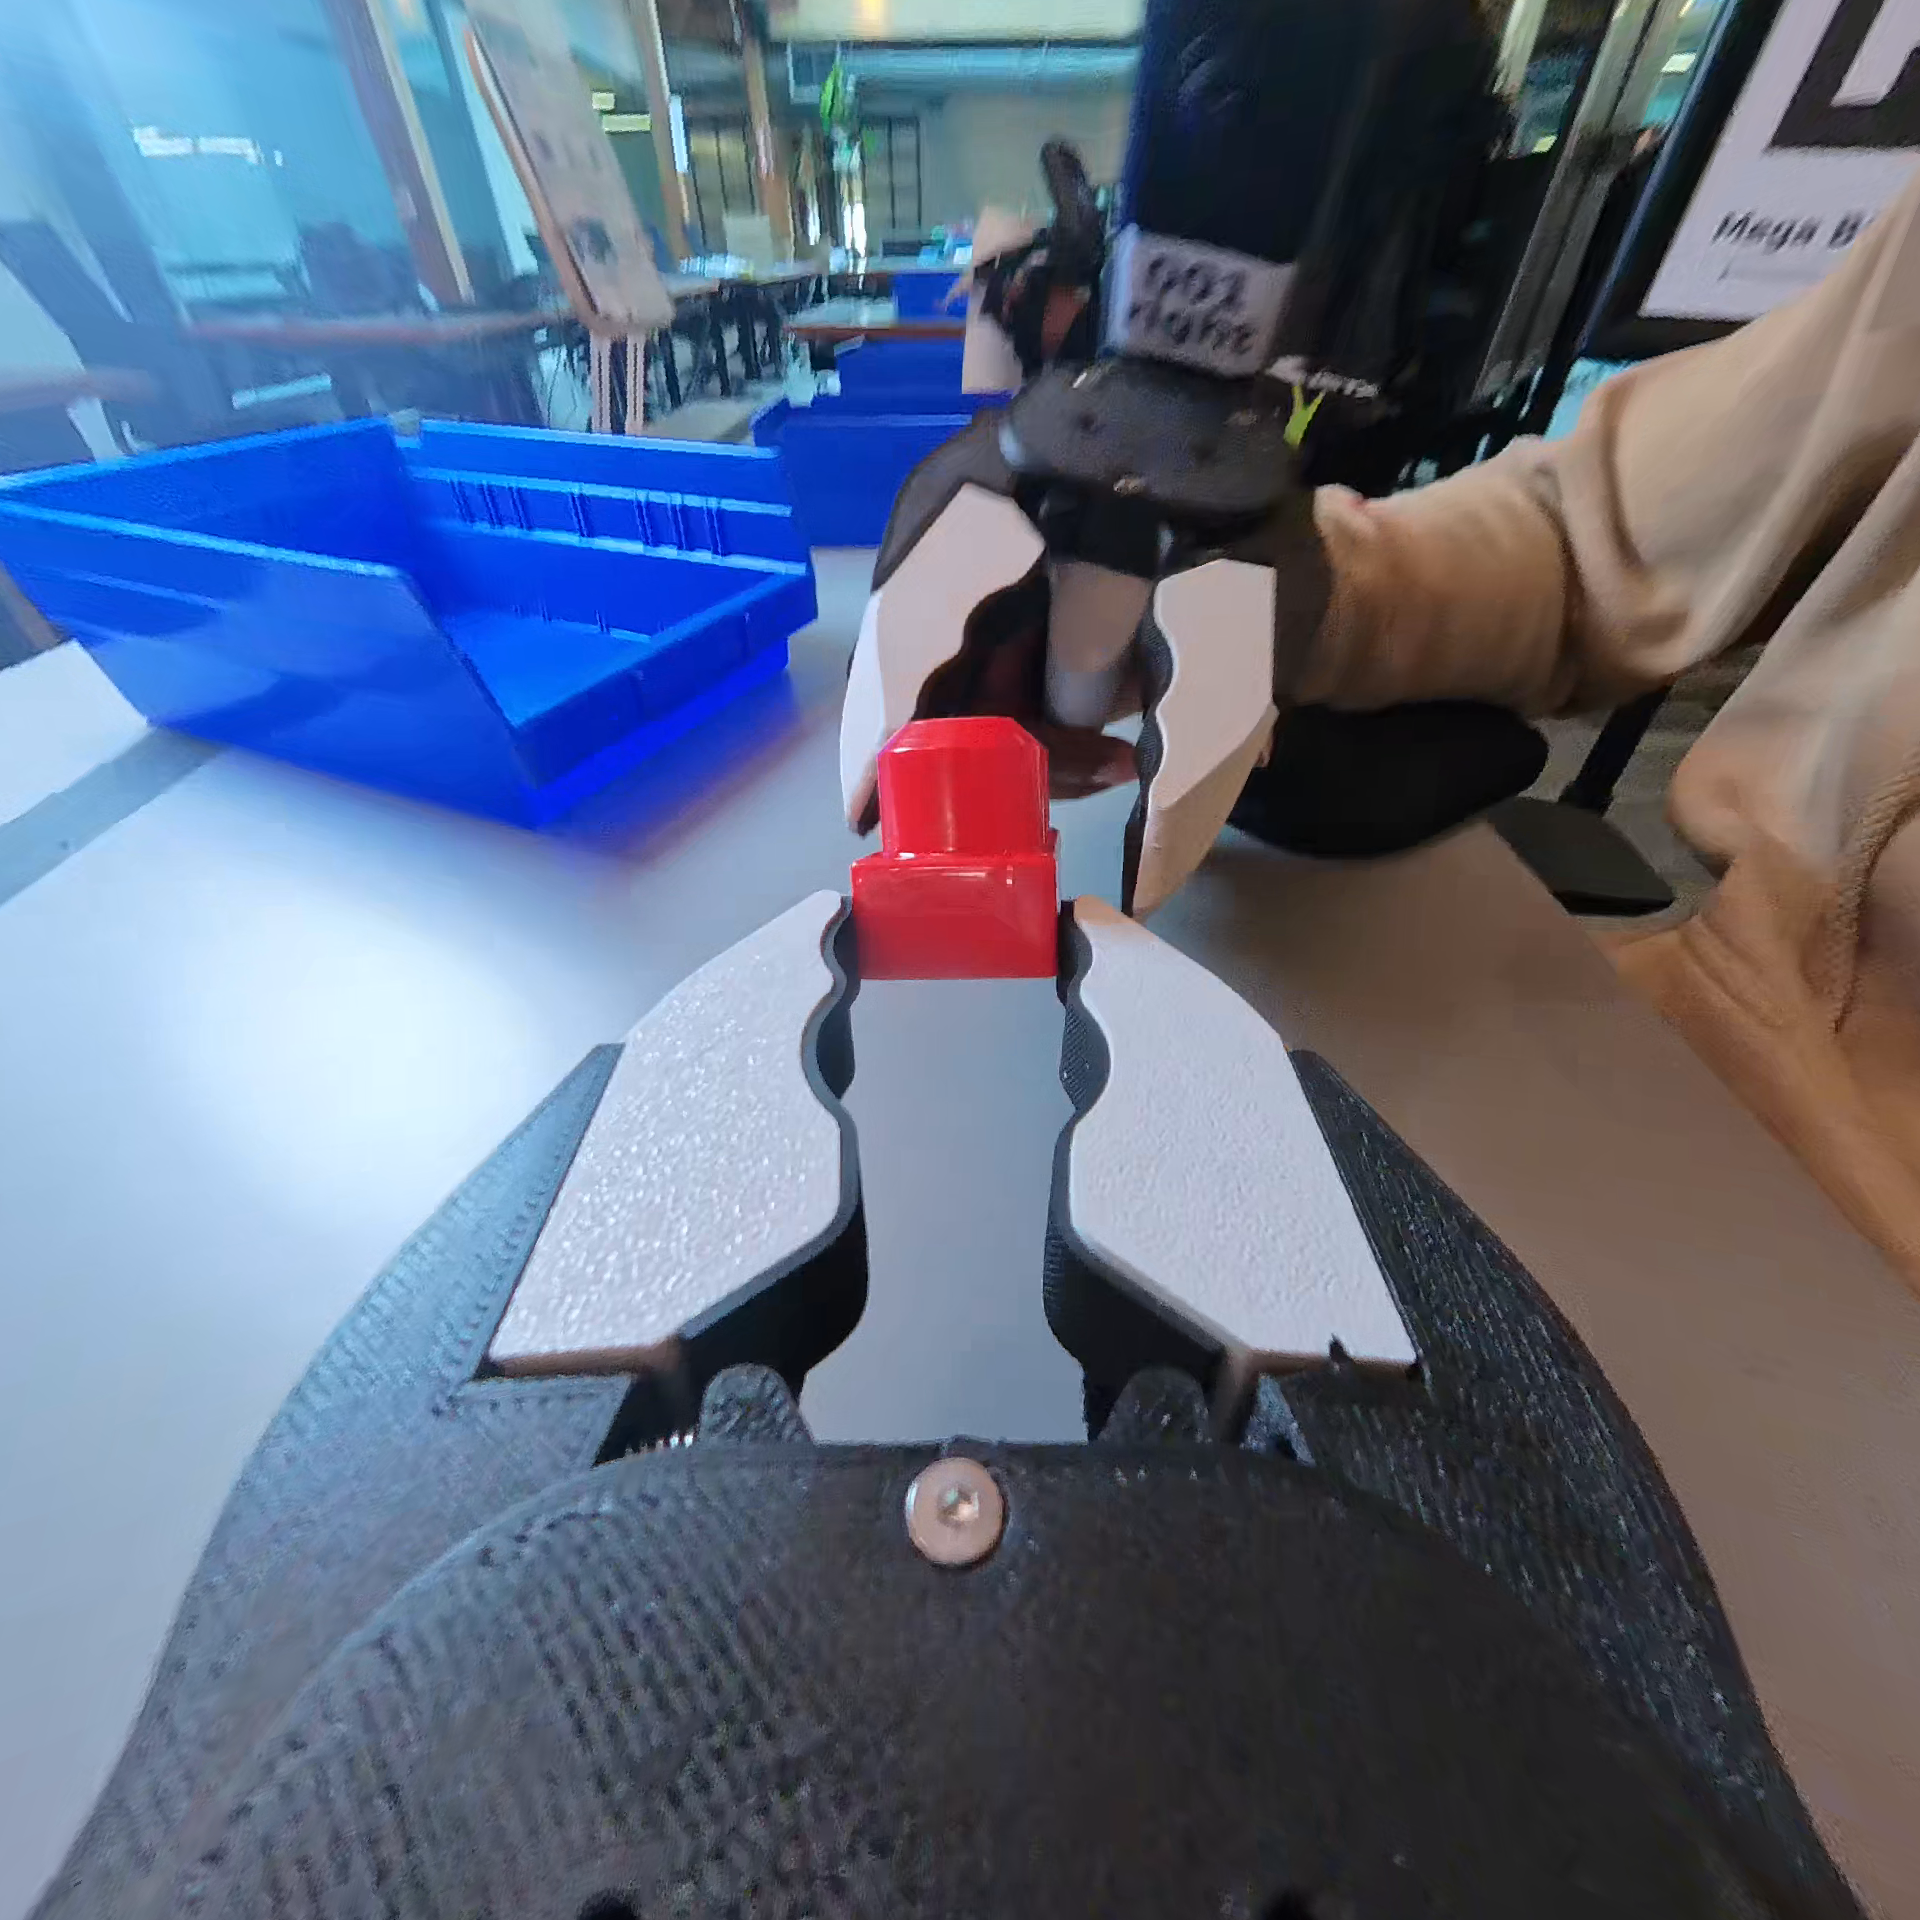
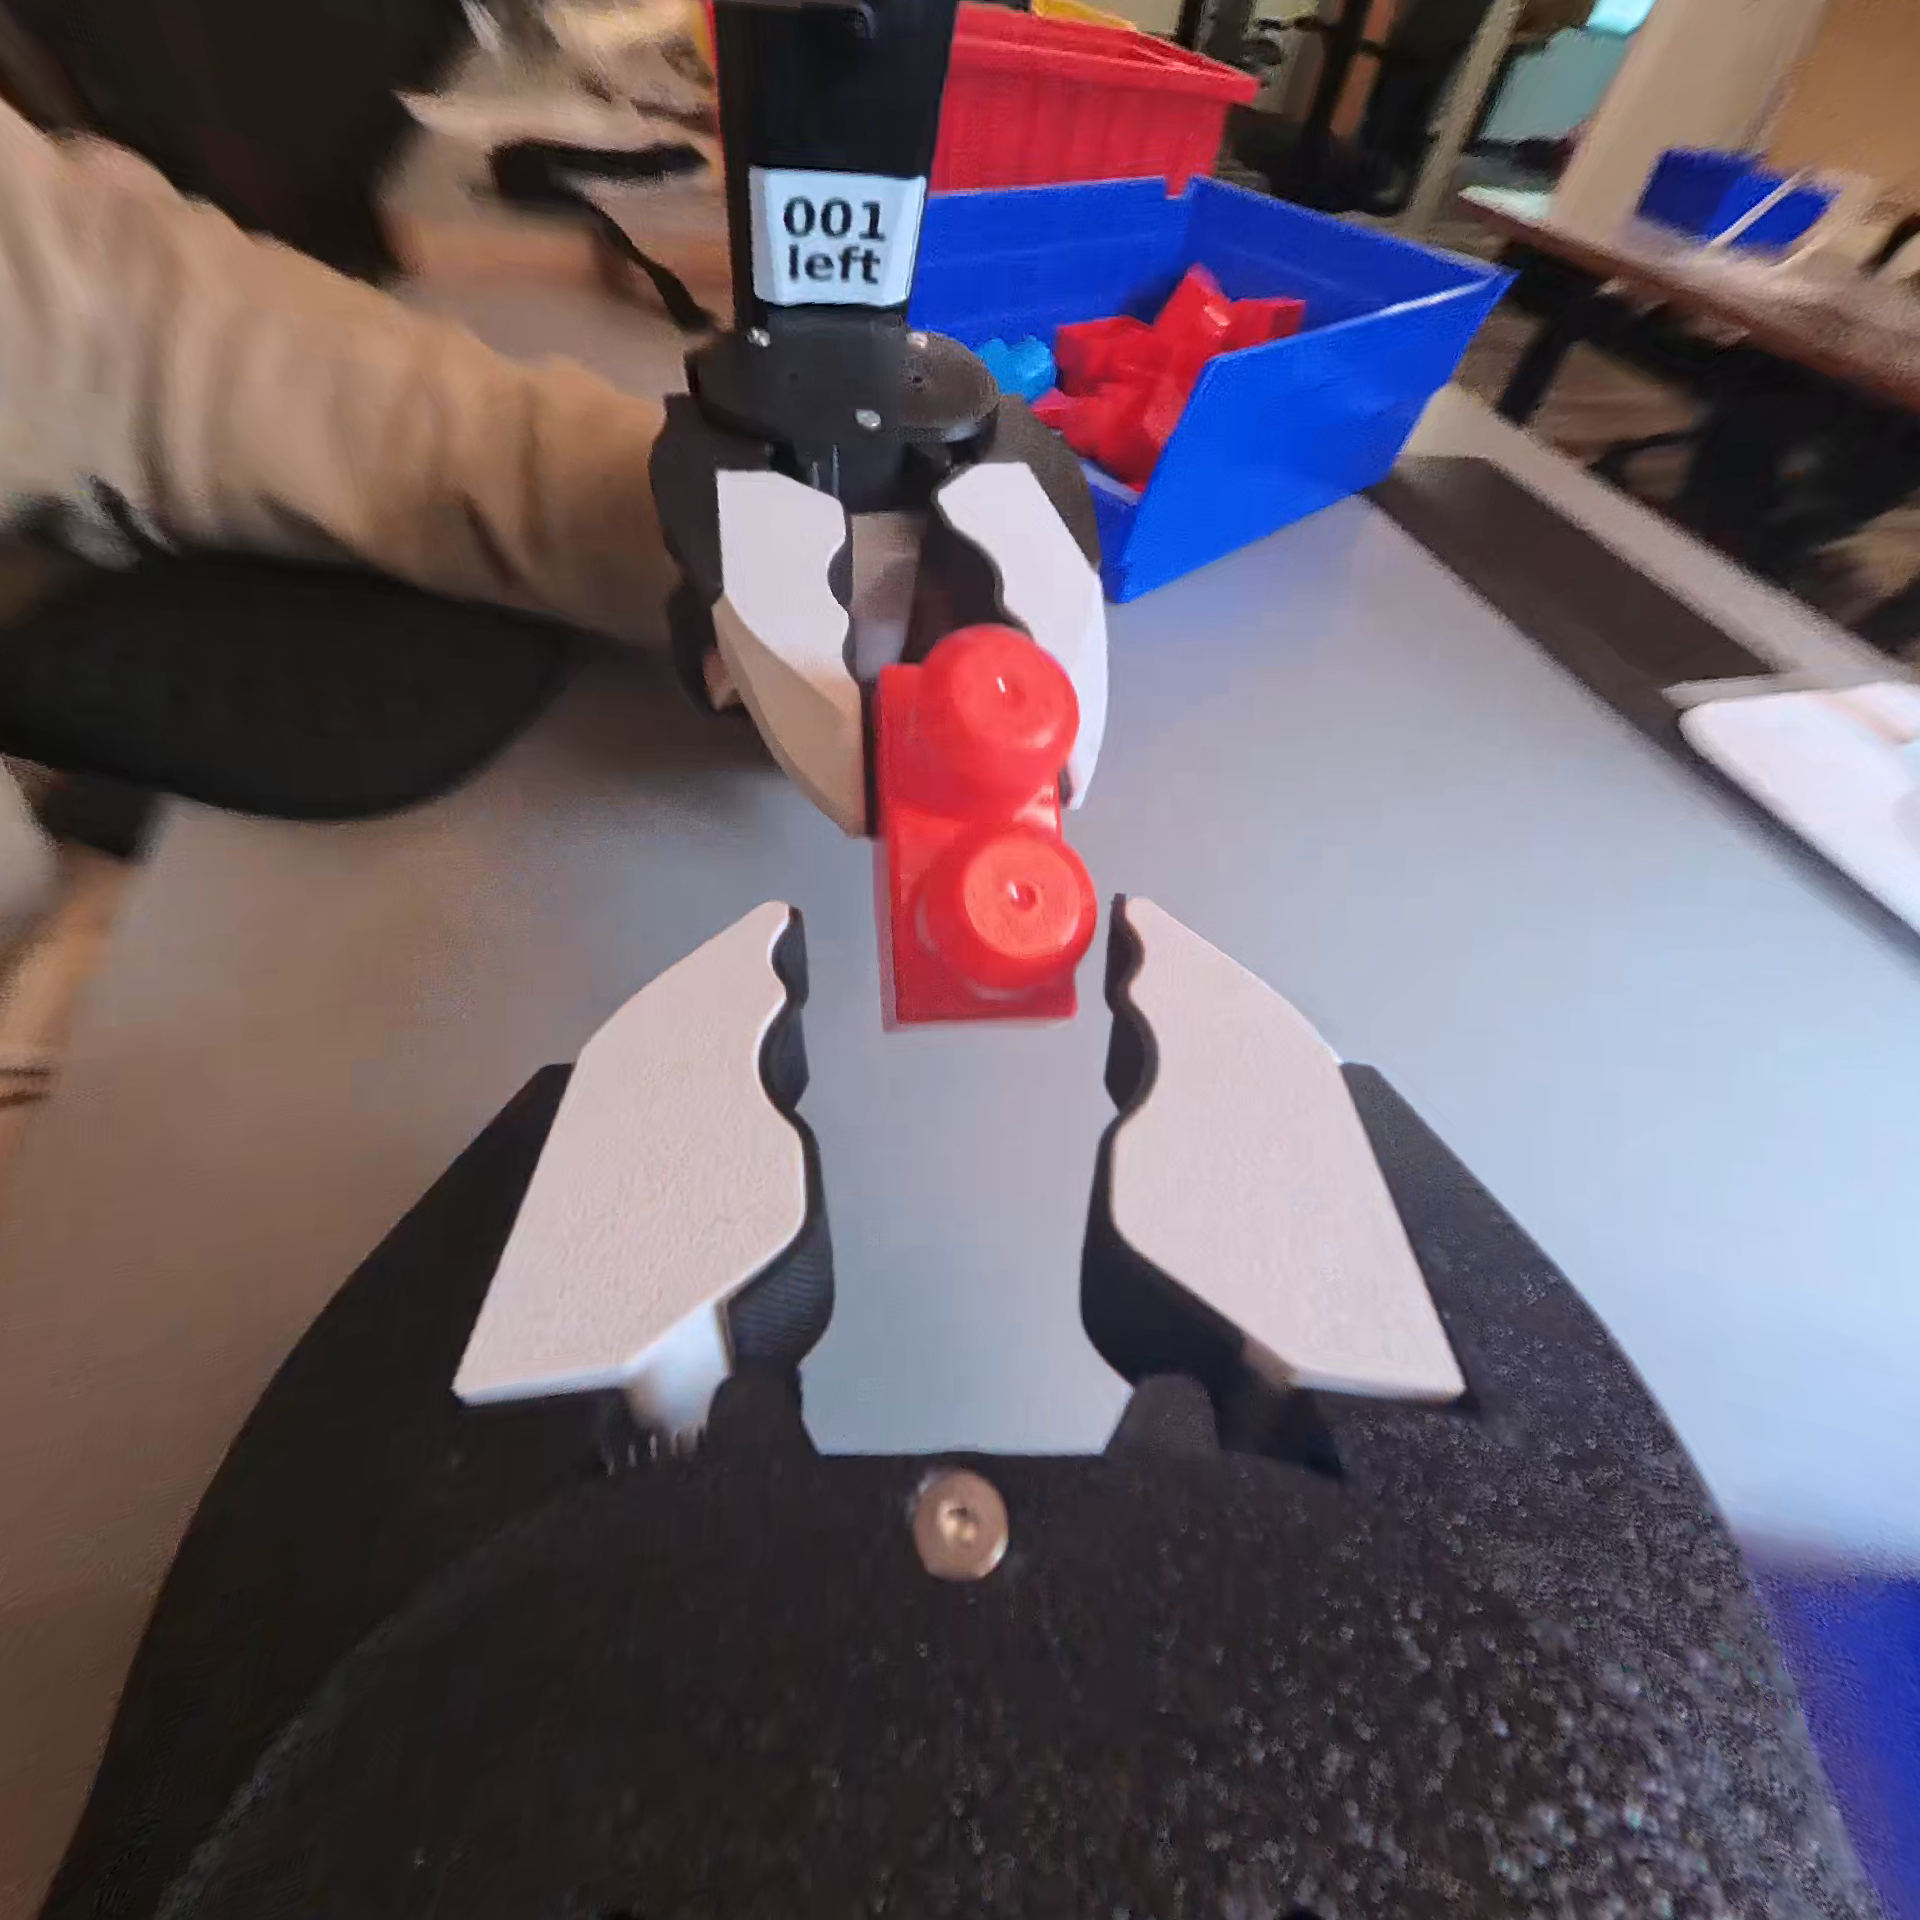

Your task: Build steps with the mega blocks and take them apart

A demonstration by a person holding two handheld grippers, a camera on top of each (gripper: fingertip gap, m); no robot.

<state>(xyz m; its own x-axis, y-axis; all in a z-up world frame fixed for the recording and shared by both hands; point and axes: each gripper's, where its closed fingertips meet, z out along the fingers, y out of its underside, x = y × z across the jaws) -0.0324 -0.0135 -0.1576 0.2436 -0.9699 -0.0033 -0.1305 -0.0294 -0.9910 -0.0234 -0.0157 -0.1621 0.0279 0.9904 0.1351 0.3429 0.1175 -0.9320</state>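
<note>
grainy white left tool [image 1: 956,935] pinches glossy red two-stud block [image 1: 956,883]; right tool [image 2: 956,935] gapes empty.

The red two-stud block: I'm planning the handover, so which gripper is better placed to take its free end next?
Right. The right gripper is open, facing the red two-stud block, its free end nearly between the fingers. The left gripper is already shut on the other end.

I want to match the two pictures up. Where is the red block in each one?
Left wrist view: the red block sits just above the middle, pinched between the left gripper fingertips.
Right wrist view: the red block is near the middle, studs facing the camera, held by the far left gripper, just beyond the open right gripper.
Shared landmark: the grey table.
</note>
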